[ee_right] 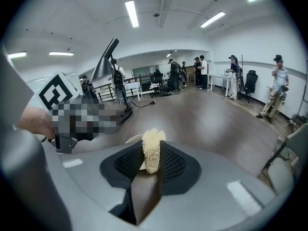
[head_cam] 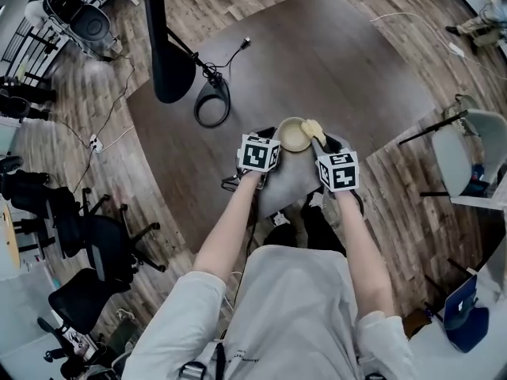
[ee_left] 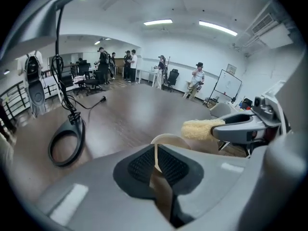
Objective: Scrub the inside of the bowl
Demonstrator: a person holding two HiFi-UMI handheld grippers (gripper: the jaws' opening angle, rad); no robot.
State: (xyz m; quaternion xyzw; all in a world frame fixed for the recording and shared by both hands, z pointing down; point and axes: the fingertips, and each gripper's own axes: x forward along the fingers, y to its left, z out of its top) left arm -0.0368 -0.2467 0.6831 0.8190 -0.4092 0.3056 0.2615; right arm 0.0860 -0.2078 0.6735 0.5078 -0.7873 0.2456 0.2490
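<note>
The left gripper [head_cam: 275,138] is pinching the cream bowl [head_cam: 294,135] by its rim above the table's [head_cam: 317,62] near edge. The right gripper [head_cam: 323,142] is holding a pale fibrous scrubber [head_cam: 312,128] at the bowl's right rim.

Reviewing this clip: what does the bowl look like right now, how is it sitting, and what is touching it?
The bowl is small, round and pale cream, with a thin wall, perhaps plastic. Its opening faces up and the inside looks empty. The left gripper has its jaws shut on the rim at the bowl's left side, one pad inside the wall and one outside. The fibrous scrubber, held by the right gripper, overlaps the right rim; contact is unclear. Whether the bowl rests on the brown table cannot be told.
</note>
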